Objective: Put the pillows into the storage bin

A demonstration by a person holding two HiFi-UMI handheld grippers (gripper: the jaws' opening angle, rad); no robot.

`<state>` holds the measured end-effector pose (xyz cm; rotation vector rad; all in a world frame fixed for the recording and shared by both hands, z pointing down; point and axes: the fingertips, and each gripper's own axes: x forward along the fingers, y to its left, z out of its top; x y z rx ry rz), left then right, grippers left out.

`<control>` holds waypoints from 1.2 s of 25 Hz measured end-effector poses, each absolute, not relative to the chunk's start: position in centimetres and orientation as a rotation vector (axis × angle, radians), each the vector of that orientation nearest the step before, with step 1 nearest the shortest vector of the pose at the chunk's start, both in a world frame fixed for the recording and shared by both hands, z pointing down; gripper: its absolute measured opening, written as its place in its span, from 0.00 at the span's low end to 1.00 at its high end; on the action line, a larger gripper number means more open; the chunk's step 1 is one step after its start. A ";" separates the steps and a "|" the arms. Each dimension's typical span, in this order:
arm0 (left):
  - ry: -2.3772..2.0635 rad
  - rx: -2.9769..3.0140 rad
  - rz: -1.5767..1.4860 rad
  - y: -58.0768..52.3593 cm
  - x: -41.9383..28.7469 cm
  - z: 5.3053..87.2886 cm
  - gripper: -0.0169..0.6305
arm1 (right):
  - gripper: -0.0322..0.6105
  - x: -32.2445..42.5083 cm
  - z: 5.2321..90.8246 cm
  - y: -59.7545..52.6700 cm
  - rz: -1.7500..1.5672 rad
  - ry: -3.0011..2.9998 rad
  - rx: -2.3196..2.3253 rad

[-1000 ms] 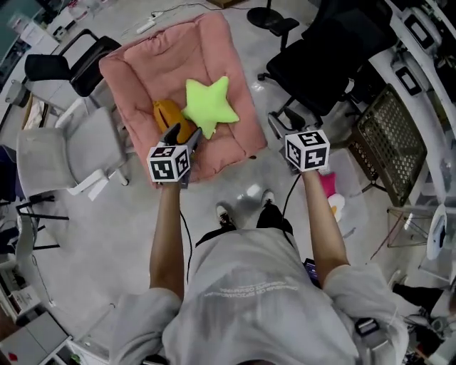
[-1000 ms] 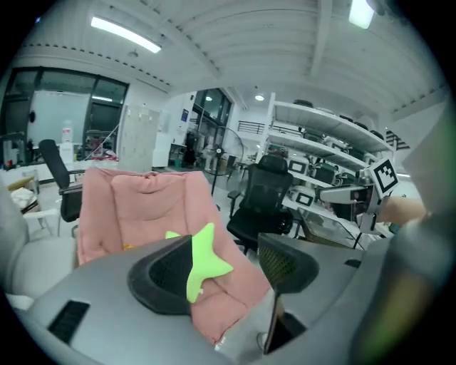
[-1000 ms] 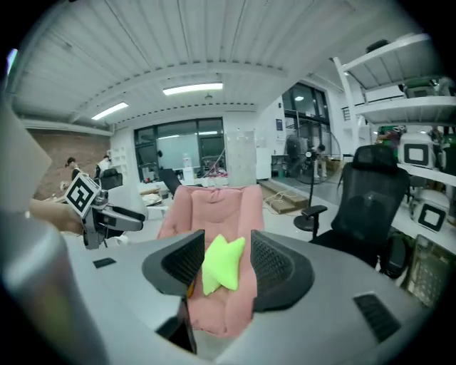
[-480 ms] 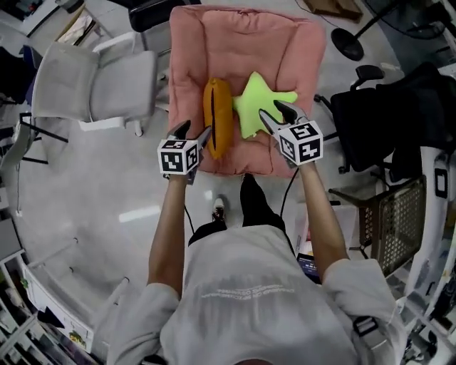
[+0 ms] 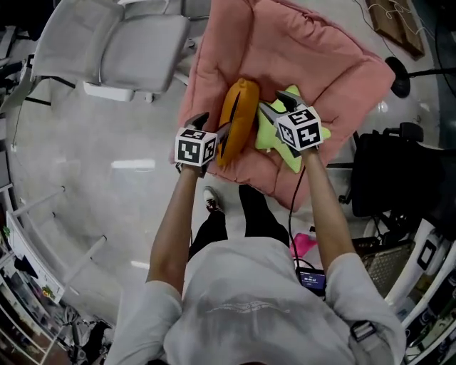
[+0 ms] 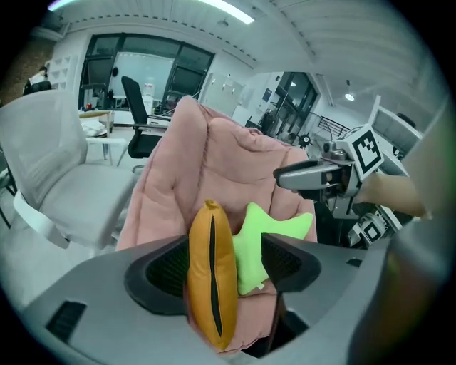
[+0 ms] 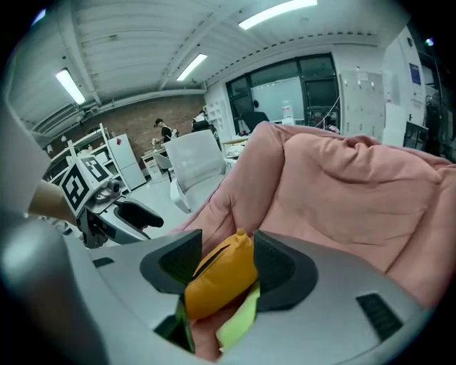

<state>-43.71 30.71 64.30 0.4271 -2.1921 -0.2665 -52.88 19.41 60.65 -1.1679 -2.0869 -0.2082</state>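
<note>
Orange pillow (image 5: 239, 117) beside green star pillow (image 5: 268, 139), both on pink cushion (image 5: 320, 64)

The scene is lit brightly and evenly by ceiling strip lights (image 7: 274, 13) (seen at the top of both gripper views). A pale glare patch is thrown on the glossy floor (image 5: 92, 207). Fisheye bending and darkened corners are seen in both gripper views.

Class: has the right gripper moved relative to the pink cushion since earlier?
Yes: from beside the pink cushion, the right gripper came over it; its jaws, just opening, frame the orange pillow, ungripped.
</note>
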 end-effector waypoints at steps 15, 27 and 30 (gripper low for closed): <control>-1.998 0.399 -0.417 29.0 -47.4 78.3 0.64 | 0.45 -56.9 75.4 27.4 -0.176 -1.782 -1.313; -1.998 0.340 -0.374 27.4 -47.7 79.8 0.48 | 0.32 -56.7 75.4 27.8 -0.092 -1.689 -1.381; -2.002 0.376 -0.364 27.0 -47.0 78.7 0.45 | 0.31 -55.8 73.9 27.2 -0.080 -1.716 -1.391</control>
